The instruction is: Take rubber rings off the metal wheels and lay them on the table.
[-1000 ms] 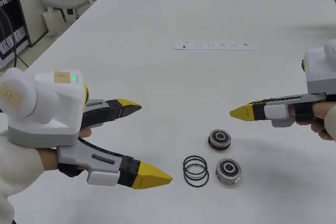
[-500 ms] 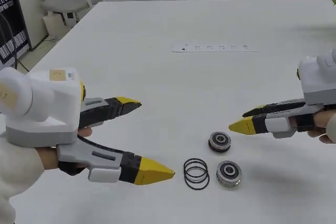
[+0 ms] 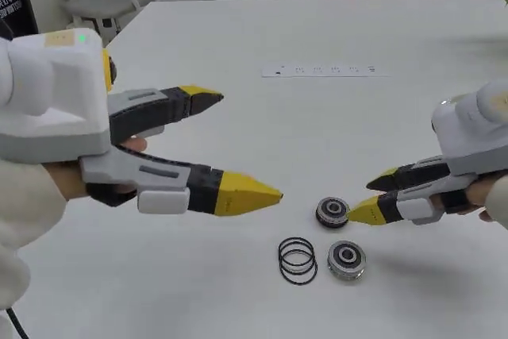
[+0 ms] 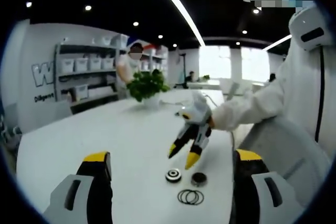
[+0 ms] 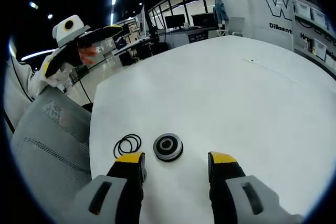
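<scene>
Yellow-tipped fingers of the left gripper [image 3: 230, 148] gape wide and empty above the worktop [image 3: 238, 45]. The right gripper [image 3: 373, 196] is parted too, its lower tip just beside the far metal wheel [image 3: 332, 211]; a second ago it hung higher. The near wheel [image 3: 347, 260] and loose rubber rings [image 3: 297, 260] lie side by side. The wall lettering [image 5: 276, 2] shows a large "W".

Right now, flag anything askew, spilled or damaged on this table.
Nothing stands out: the far metal wheel and the near metal wheel lie flat on the table, rubber rings flat beside them, overlapping; no damage shows.
</scene>
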The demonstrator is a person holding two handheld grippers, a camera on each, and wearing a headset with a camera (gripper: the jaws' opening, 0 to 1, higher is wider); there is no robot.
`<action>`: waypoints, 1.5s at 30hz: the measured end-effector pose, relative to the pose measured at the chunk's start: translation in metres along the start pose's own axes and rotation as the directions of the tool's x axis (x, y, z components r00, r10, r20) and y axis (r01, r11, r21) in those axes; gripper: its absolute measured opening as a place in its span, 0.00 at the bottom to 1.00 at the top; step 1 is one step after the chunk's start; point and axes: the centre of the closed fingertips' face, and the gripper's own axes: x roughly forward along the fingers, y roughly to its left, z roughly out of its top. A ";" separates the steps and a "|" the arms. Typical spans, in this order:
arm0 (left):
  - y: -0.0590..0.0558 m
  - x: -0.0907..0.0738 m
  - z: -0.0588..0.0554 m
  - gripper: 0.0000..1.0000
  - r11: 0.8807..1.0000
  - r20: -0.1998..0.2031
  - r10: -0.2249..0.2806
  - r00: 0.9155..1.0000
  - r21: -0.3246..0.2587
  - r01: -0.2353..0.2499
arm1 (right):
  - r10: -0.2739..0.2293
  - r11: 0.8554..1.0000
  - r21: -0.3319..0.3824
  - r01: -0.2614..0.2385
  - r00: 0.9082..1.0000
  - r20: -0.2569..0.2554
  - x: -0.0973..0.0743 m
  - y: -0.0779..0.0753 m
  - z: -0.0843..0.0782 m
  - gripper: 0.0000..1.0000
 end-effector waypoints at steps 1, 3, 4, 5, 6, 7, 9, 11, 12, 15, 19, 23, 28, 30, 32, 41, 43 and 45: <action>0.001 0.003 0.003 0.98 1.000 0.001 -0.004 1.000 0.005 0.004 | 0.000 1.000 -0.009 0.000 1.000 -0.002 0.000 0.000 0.000 0.46; 0.002 0.009 0.008 0.98 1.000 0.003 -0.012 1.000 0.017 0.012 | -0.002 0.999 -0.032 0.002 1.000 -0.005 0.001 0.001 0.000 0.46; 0.002 0.011 0.010 0.98 1.000 0.003 -0.016 1.000 0.024 0.016 | -0.003 0.999 -0.037 0.003 1.000 -0.006 0.001 0.000 0.000 0.46; 0.002 0.015 0.013 0.98 0.999 0.003 -0.022 1.000 0.034 0.022 | -0.004 0.999 -0.043 0.003 1.000 -0.007 0.001 0.000 -0.001 0.46; 0.002 0.017 0.014 0.98 0.999 0.002 -0.027 1.000 0.040 0.027 | -0.007 0.999 -0.049 0.006 1.000 -0.009 0.001 -0.001 -0.002 0.45; 0.002 0.021 0.017 0.97 0.998 0.003 -0.033 0.999 0.048 0.033 | -0.009 0.999 -0.052 0.008 1.000 -0.012 0.001 -0.001 -0.003 0.45; 0.005 0.029 0.021 0.97 0.998 0.007 -0.038 0.999 0.052 0.037 | -0.009 0.999 -0.052 0.008 1.000 -0.018 0.002 -0.002 -0.005 0.45; 0.007 0.039 0.026 0.95 0.998 0.019 -0.040 0.999 0.055 0.039 | -0.008 0.998 -0.057 0.006 1.000 -0.022 0.003 -0.002 -0.006 0.44; 0.008 0.043 0.028 0.95 0.997 0.022 -0.045 0.999 0.057 0.044 | -0.006 0.998 -0.062 0.004 1.000 -0.023 0.003 -0.002 -0.006 0.44; 0.008 0.054 0.033 0.93 0.996 0.038 -0.071 0.997 0.062 0.069 | 0.007 0.997 -0.079 -0.009 1.000 -0.026 0.004 0.001 -0.007 0.43; 0.014 0.066 0.036 0.90 0.996 0.056 -0.077 0.996 0.044 0.074 | 0.006 0.995 -0.097 -0.009 0.999 -0.035 0.005 0.001 -0.009 0.42; 0.017 0.076 0.030 0.87 0.996 0.051 -0.080 0.995 0.045 0.078 | 0.009 0.995 -0.097 -0.012 0.999 -0.034 0.006 0.001 -0.010 0.41; 0.016 0.092 0.005 0.80 0.993 -0.026 -0.064 0.998 0.094 0.067 | 0.019 0.994 -0.105 -0.023 0.999 -0.034 0.009 0.004 -0.010 0.40; 0.014 0.097 -0.006 0.78 0.993 -0.042 -0.064 0.997 0.097 0.068 | 0.021 0.993 -0.114 -0.026 0.999 -0.046 0.011 0.005 -0.013 0.39; 0.010 0.102 -0.021 0.75 0.993 -0.065 -0.069 0.995 0.096 0.075 | 0.023 0.992 -0.120 -0.029 0.998 -0.054 0.012 0.004 -0.015 0.38; 0.001 0.118 -0.067 0.59 0.993 -0.163 -0.073 0.984 0.080 0.087 | 0.028 0.991 -0.130 -0.036 0.998 -0.064 0.015 0.008 -0.017 0.35; 0.002 0.119 -0.071 0.55 0.994 -0.170 -0.063 0.983 0.078 0.077 | 0.028 0.991 -0.128 -0.035 0.998 -0.061 0.016 0.008 -0.016 0.34; 0.004 0.119 -0.079 0.50 0.995 -0.185 -0.048 0.982 0.073 0.062 | 0.029 0.991 -0.129 -0.036 0.998 -0.057 0.016 0.008 -0.015 0.33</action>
